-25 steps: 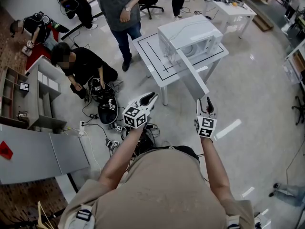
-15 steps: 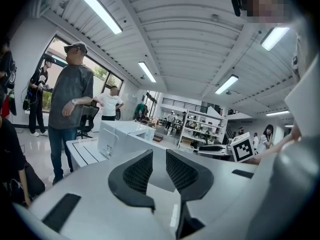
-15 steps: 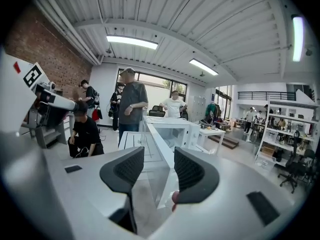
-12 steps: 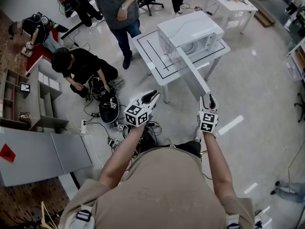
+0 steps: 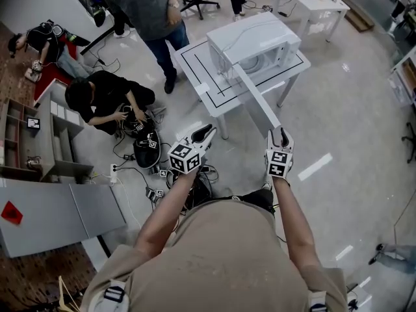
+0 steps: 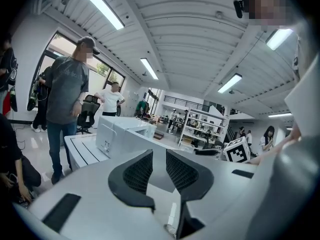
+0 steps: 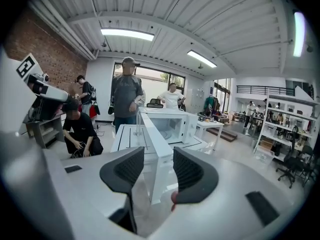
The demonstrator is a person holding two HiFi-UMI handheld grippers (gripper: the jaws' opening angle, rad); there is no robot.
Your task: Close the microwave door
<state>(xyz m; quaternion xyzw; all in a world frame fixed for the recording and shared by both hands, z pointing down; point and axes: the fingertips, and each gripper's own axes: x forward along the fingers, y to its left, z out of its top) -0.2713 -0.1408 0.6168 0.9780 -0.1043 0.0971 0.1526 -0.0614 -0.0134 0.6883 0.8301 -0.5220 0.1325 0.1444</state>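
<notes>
On square table [image 5: 197, 70], boxy white microwave [image 5: 252, 39]

**Out of sight near the microwave**

Beside the microwave [image 5: 253, 41], the standing person [image 5: 146, 5] is cut off by your head view's top edge. In its own view, your left gripper [image 6: 159, 155] hides the microwave's base. Whether your right gripper [image 5: 280, 134] touches the door [image 5: 260, 106] can't be told.

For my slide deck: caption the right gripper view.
Jaws apart, the right tool faces the edge of the open door of the microwave on the white table.
</notes>
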